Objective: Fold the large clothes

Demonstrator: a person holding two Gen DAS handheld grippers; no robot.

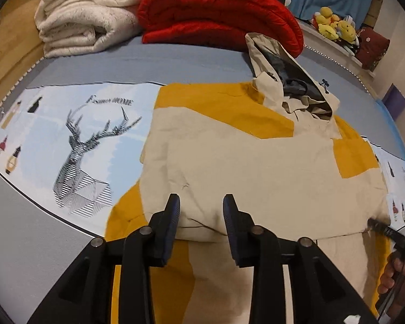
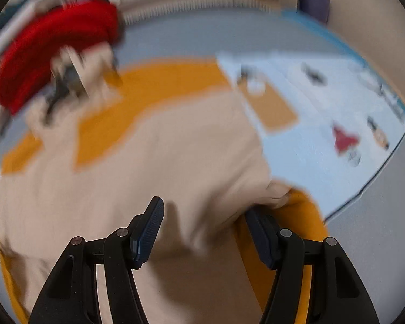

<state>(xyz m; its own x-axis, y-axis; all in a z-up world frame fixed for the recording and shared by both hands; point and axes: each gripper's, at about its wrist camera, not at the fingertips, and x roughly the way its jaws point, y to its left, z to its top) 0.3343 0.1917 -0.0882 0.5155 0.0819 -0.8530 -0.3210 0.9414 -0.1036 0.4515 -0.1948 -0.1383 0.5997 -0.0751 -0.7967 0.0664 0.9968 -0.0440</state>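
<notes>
The big hoodie (image 1: 256, 162) looks soft and floppy, so grab its folded edge. The left gripper (image 1: 201, 210) gapes empty; the right gripper (image 2: 202, 224), blurry, seems wide open.

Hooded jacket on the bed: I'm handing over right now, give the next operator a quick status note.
Left gripper: fingers apart, nothing between them, above the folded lower edge of the jacket.
Right gripper: fingers apart over the jacket's right side; that view is blurred, and no grip shows.
The cream and mustard jacket lies flat on the printed bedsheet, hood toward the red blanket.
Done: the bottom part looks folded up over the body.
Left: probably fold again and tuck the hood in.
</notes>
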